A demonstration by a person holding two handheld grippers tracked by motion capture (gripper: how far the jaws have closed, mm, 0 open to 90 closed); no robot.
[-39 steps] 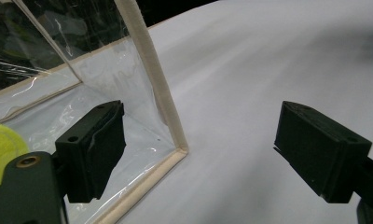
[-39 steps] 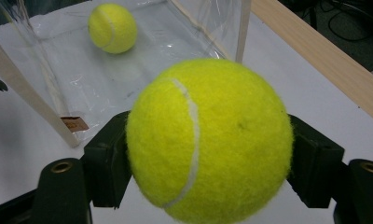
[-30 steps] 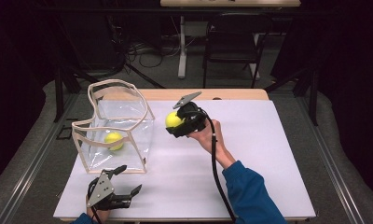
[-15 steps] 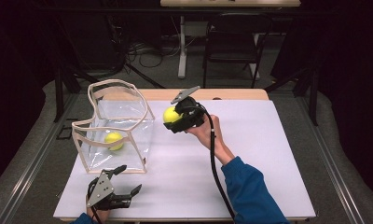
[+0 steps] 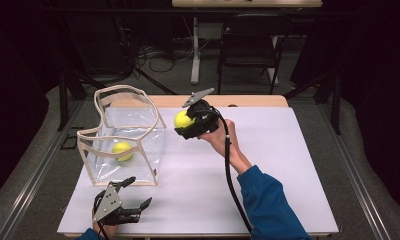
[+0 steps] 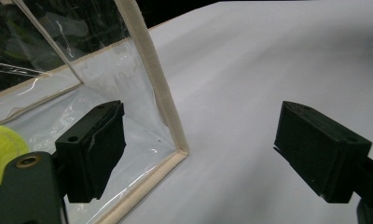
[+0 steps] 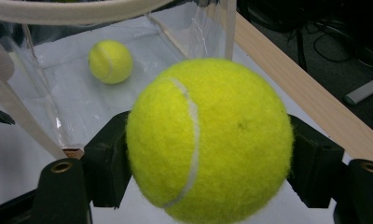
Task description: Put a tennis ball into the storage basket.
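Resting low near the table's front edge, my left gripper [image 5: 133,206] sits with its jaws spread and empty, the clear bag [image 5: 124,137] just ahead of it. Ahead and left of my right gripper [image 5: 184,121], that bag's open top waits; this gripper pinches the tennis ball [image 5: 183,119] and is nearer the opening.

The high view looks forward and down over the whole tabletop [image 5: 288,165]; both gripper views sit low and close, sharing the clear bag [image 5: 133,130].
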